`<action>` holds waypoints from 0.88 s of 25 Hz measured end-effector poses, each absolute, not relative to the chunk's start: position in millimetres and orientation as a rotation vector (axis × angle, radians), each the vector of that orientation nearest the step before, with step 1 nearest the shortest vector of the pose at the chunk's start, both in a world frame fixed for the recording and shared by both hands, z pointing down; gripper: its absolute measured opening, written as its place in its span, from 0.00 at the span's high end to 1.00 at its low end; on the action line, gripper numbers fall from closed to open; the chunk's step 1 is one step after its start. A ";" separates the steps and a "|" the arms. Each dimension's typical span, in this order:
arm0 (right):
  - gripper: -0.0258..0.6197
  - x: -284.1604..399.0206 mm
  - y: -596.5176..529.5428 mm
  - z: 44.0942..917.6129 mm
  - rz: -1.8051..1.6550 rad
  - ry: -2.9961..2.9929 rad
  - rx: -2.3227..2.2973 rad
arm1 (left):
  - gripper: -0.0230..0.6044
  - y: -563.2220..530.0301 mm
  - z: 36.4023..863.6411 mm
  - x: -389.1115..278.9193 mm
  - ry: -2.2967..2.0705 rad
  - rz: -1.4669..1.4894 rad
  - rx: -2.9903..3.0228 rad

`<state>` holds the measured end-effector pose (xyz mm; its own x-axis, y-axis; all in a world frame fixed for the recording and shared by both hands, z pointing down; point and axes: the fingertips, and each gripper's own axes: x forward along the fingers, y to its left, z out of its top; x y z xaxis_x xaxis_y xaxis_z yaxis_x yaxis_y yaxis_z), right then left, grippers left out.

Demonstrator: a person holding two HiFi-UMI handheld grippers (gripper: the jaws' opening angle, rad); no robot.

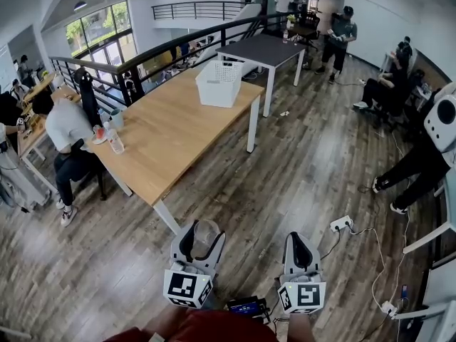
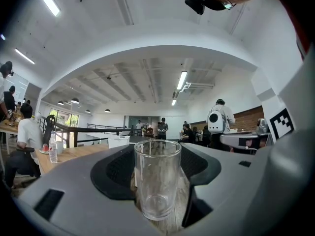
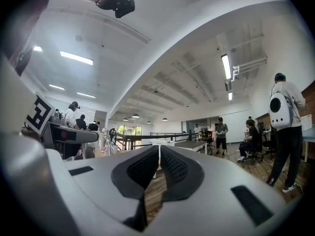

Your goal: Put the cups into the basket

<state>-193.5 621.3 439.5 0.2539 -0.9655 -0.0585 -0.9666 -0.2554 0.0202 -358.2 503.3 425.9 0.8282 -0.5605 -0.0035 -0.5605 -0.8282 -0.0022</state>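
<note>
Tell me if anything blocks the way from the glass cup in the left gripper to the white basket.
Nothing visible does. Between the glass cup in the left gripper and the basket lie only open floor and bare tabletop.

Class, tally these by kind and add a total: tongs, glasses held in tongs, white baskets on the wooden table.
Tongs: 2, left tongs and right tongs
Held glass: 1
White basket: 1
Total: 4

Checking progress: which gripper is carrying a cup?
The left gripper: a clear glass gripped between its jaws; the right gripper has its jaws together, holding nothing.
</note>
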 end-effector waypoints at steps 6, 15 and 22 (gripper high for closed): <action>0.94 -183.8 606.9 442.9 0.080 1.900 -2.497 | 0.51 489.3 429.0 -345.3 0.895 0.005 -3.018; 0.94 -183.5 546.9 448.3 0.074 1.940 -2.543 | 0.51 432.6 433.9 -348.5 0.938 0.024 -3.028; 0.94 -188.2 490.7 447.5 0.072 1.980 -2.538 | 0.51 382.5 436.6 -354.5 0.976 0.025 -3.026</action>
